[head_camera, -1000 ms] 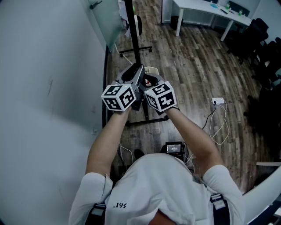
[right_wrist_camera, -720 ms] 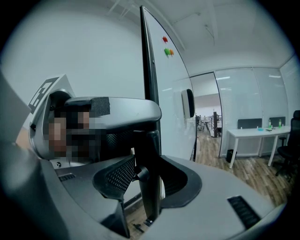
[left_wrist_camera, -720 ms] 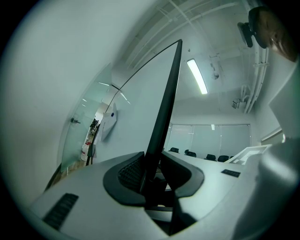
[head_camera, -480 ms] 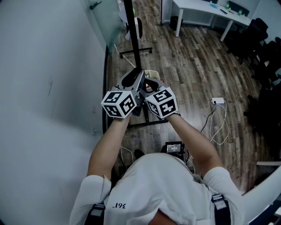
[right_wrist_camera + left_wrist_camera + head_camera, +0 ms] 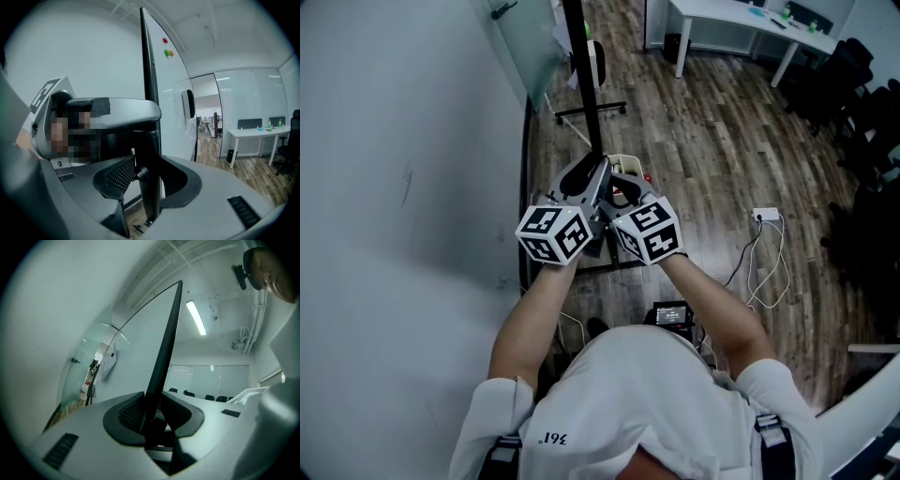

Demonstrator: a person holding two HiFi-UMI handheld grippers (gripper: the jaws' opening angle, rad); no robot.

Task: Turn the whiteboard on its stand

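Office with a dark wood-plank floor (image 5: 722, 141). A plain pale wall (image 5: 394, 187) fills the left. A white desk (image 5: 741, 22) stands at the far side, black chairs (image 5: 862, 94) near it. A power strip (image 5: 765, 216) lies on the floor; a strip light (image 5: 197, 317) glows overhead.

"361°" printed upside down on shirt (image 5: 619, 394), near 6 o'clock in head view, no other readable text

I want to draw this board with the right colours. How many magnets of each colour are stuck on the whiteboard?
red magnet: 1
green magnet: 1
orange magnet: 1
Total: 3 magnets, all high up on the whiteboard.
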